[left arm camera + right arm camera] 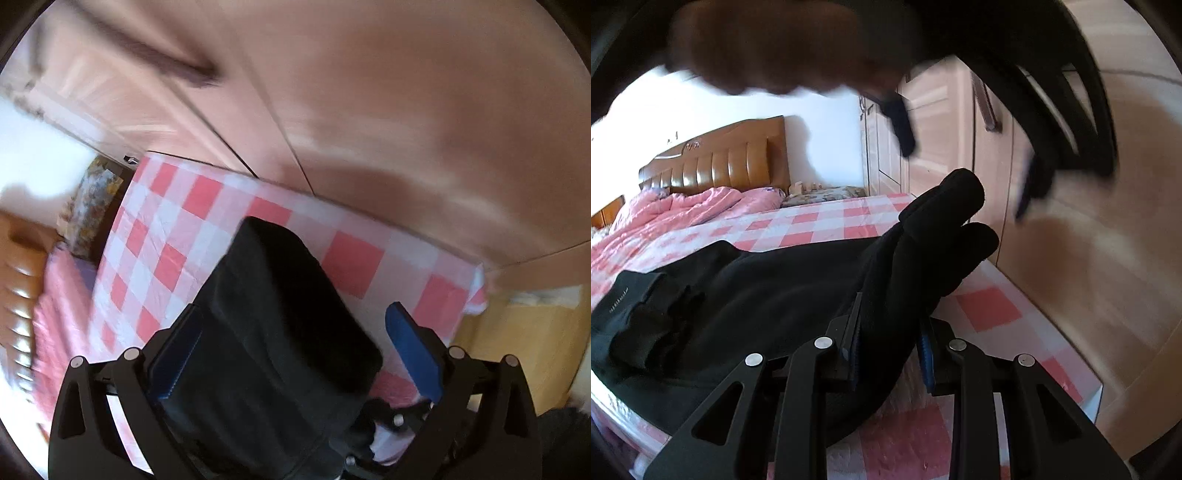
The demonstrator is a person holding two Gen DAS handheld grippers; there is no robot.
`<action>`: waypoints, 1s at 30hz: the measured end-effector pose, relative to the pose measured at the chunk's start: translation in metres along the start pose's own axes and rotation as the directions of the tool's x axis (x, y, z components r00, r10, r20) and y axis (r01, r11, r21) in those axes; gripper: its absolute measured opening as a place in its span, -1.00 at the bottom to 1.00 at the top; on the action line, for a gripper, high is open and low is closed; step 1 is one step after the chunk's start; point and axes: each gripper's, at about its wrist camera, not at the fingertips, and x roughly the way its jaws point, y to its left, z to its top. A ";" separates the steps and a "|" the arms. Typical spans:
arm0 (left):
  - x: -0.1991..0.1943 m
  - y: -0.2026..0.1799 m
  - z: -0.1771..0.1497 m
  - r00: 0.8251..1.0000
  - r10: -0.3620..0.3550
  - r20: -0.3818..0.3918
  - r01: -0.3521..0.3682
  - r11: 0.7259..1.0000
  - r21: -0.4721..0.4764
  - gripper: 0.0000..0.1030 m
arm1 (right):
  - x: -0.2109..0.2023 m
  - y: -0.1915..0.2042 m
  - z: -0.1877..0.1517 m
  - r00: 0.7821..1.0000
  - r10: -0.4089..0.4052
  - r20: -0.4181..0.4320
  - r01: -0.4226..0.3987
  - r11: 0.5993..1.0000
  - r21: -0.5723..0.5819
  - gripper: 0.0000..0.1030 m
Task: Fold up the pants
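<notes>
Black pants (768, 291) lie on a bed with a pink and white checked sheet (820, 221). My right gripper (890, 347) is shut on the bunched leg ends (945, 221), which stick up past its blue pads. In the left wrist view, a folded part of the pants (280, 314) lies between the jaws of my left gripper (295, 354). Its blue pads stand wide apart, the right pad (410, 347) clear of the fabric. The left gripper (1034, 147) shows blurred above in the right wrist view.
A wooden headboard (731, 158) and a crumpled pink quilt (683, 210) are at the far end of the bed. Pale wardrobe doors (942, 140) stand close beside the bed. The wood floor (517, 332) shows past the bed's edge (476, 291).
</notes>
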 end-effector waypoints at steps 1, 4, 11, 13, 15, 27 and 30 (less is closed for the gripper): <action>0.009 -0.009 0.003 0.998 0.061 -0.032 -0.060 0.998 0.036 0.92 | -0.001 0.002 0.000 1.000 -0.003 0.004 0.003 1.000 -0.010 -0.47; 0.038 -0.020 0.002 0.969 0.206 -0.140 -0.187 0.973 0.137 0.92 | -0.001 0.006 0.001 1.000 -0.003 0.012 0.003 1.000 -0.022 -0.47; 0.088 -0.034 -0.010 0.904 0.285 -0.319 -0.191 0.936 0.294 -0.09 | 0.000 0.009 0.000 1.000 0.006 0.009 -0.006 0.999 -0.039 -0.47; 0.083 -0.037 -0.013 0.929 0.217 -0.299 -0.131 0.950 0.283 -0.40 | 0.001 0.010 0.000 1.000 0.019 0.001 -0.019 0.999 -0.033 -0.42; 0.077 -0.038 -0.017 0.944 0.207 -0.258 -0.130 0.950 0.285 -0.47 | 0.000 0.004 -0.001 0.999 0.037 -0.012 -0.037 0.999 -0.004 -0.10; -0.008 0.039 -0.052 1.000 -0.007 -0.025 0.006 1.000 -0.030 -0.50 | -0.050 0.023 -0.030 0.984 0.176 0.003 -0.176 0.984 0.041 0.88; -0.033 0.061 -0.074 0.998 -0.036 0.055 0.042 0.993 -0.110 -0.51 | -0.024 0.037 -0.031 0.950 0.296 -0.100 -0.282 0.950 0.132 0.88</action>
